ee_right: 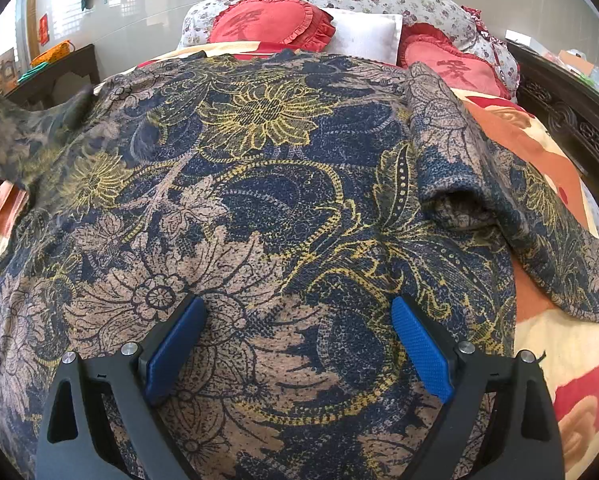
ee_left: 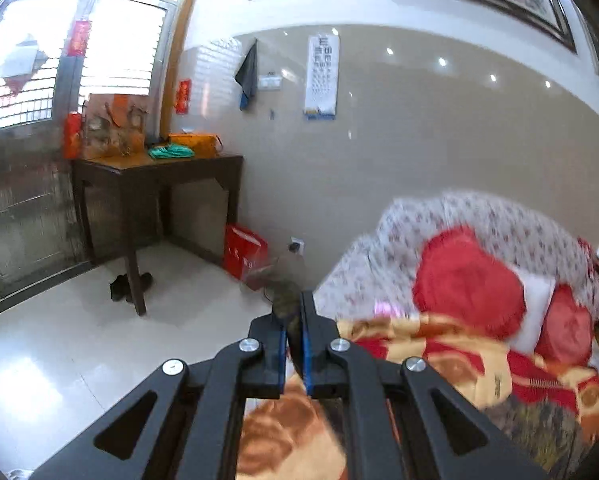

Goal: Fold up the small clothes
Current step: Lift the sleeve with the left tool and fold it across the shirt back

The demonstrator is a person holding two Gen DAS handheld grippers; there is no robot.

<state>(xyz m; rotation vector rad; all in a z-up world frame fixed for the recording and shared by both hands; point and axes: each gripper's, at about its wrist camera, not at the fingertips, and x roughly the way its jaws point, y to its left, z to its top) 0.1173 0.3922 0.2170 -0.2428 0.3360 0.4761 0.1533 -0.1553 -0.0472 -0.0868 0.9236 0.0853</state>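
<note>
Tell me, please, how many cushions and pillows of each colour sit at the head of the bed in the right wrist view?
Red heart cushions: 2, left red cushion and right red cushion
White pillow: 1, white pillow
Total: 3

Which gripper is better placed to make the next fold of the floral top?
Probably left: the left gripper is shut on a corner of the floral top, lifted. The right gripper hangs open over the spread cloth, gripping nothing.
</note>
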